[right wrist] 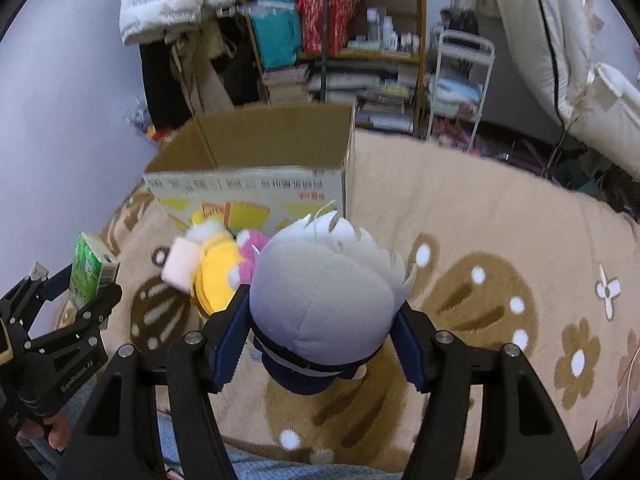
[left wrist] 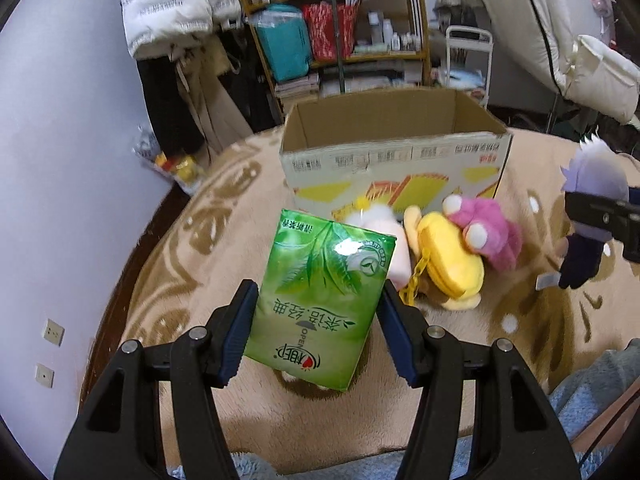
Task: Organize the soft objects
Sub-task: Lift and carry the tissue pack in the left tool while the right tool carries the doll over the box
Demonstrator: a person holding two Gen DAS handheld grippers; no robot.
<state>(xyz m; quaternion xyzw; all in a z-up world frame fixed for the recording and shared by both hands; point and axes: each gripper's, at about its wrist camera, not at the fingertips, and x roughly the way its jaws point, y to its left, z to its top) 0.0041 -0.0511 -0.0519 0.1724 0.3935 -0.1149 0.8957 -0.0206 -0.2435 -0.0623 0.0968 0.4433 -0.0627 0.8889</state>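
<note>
My left gripper [left wrist: 318, 328] is shut on a green tissue pack [left wrist: 320, 296], held above the beige blanket; the pack [right wrist: 90, 270] also shows at the left of the right wrist view. My right gripper [right wrist: 322, 334] is shut on a white-haired plush doll [right wrist: 324, 300] in dark clothes, lifted off the blanket; that doll [left wrist: 592, 208] appears at the right edge of the left wrist view. Ahead stands an open cardboard box [left wrist: 396, 160], also seen from the right wrist [right wrist: 256, 188]. In front of it lie a yellow plush [left wrist: 448, 264], a pink plush [left wrist: 488, 232] and a pale pink soft item [left wrist: 394, 248].
The beige patterned blanket [right wrist: 480, 240] covers the bed. A lilac wall [left wrist: 60, 160] runs along the left. Behind the box are a wooden shelf [left wrist: 340, 32], hanging coats [left wrist: 172, 12] and a white rack [right wrist: 460, 88]. A hand [right wrist: 52, 432] holds the left gripper.
</note>
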